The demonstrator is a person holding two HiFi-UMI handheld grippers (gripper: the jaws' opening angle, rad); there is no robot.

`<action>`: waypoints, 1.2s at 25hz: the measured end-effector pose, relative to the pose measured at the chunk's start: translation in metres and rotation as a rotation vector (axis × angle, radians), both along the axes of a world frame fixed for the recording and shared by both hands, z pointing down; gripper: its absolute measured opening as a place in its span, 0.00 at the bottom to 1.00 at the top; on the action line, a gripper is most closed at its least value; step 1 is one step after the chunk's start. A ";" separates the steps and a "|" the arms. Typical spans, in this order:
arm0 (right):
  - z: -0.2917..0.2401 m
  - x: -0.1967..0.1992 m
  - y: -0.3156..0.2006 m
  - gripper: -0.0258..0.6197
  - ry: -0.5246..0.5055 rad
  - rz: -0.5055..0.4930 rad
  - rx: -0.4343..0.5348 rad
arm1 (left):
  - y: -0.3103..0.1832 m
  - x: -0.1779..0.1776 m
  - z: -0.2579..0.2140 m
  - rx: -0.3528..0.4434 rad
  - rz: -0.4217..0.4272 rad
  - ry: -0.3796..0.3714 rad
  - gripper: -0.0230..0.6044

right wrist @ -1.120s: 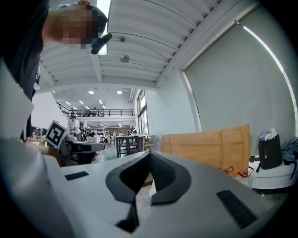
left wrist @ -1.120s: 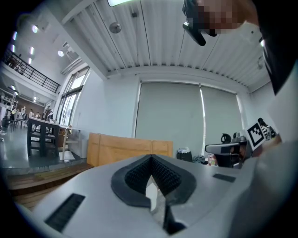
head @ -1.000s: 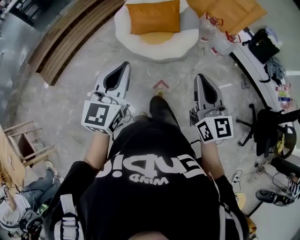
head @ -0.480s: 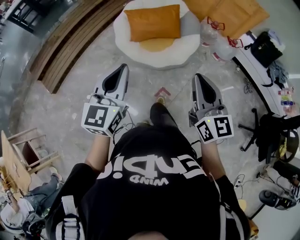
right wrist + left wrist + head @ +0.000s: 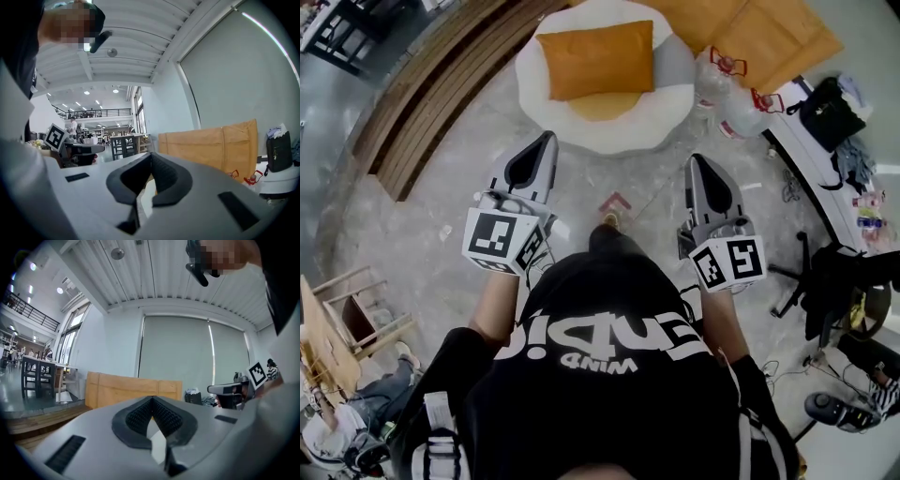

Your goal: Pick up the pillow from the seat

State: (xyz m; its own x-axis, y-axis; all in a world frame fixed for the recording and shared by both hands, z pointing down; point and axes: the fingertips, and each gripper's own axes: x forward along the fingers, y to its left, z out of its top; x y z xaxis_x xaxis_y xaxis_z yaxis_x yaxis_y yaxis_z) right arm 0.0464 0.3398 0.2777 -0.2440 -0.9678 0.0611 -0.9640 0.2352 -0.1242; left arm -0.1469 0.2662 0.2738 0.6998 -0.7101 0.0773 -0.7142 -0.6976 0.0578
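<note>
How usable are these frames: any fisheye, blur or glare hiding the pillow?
Head view: heavy fisheye, but the orange pillow on the white seat is sharp and evenly lit, no glare. Left gripper view: dark vignetted corners, the left gripper soft up close, pillow not made out. Right gripper view: same vignette and soft foreground, pillow not made out.

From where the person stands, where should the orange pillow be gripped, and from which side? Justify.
Likely the two near corners, one per gripper, approached from the front. The orange pillow lies crosswise on the white seat, its long edge facing the person and both ends free. The left gripper and right gripper are shut, so they must open first.
</note>
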 end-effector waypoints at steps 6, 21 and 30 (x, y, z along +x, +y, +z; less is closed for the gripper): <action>-0.003 0.035 -0.042 0.07 -0.013 -0.030 0.006 | -0.034 0.026 0.000 -0.002 -0.048 -0.009 0.05; 0.000 0.066 -0.107 0.07 -0.041 -0.051 0.021 | -0.092 0.054 -0.004 0.008 -0.069 -0.027 0.05; 0.014 0.082 -0.169 0.07 -0.044 -0.030 -0.011 | -0.161 0.073 0.005 -0.009 -0.048 -0.014 0.05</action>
